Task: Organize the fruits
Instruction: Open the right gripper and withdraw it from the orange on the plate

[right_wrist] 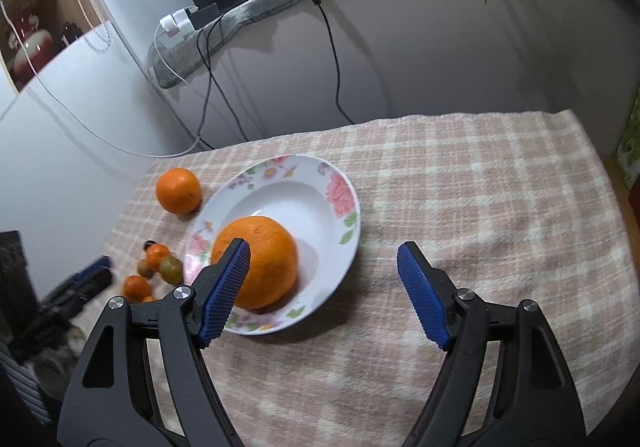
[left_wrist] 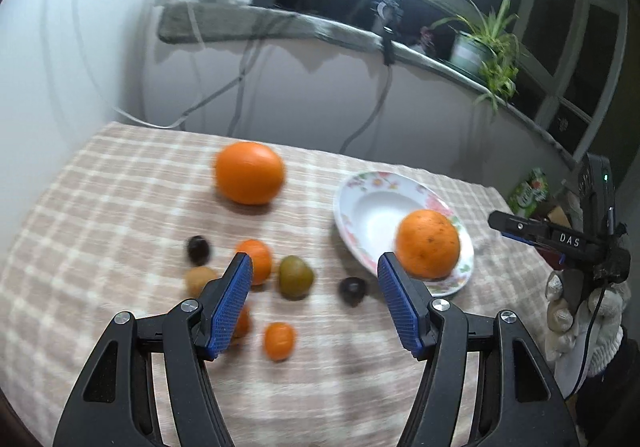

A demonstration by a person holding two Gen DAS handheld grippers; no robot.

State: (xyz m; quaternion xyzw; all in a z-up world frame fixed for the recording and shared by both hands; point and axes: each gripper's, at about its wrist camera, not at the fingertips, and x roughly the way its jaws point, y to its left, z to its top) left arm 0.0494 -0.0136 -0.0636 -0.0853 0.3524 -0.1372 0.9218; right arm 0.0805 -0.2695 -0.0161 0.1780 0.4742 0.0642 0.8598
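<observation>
- Broadly, a checked cloth [right_wrist: 460, 187] covers the surface.
- Flowered plate [right_wrist: 320, 187], centre of the right view, holds one big orange [right_wrist: 266, 259].
- Second orange [left_wrist: 249, 172] lies upper centre of the left view.
- Small fruits [left_wrist: 295, 276] cluster below it.
- Left tool [left_wrist: 315, 301] and right tool [right_wrist: 323, 297] both gape, holding nothing.

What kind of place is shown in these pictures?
Most likely a room in a home: a table under a checked tablecloth, a floral plate, and a potted plant on a windowsill.
</observation>
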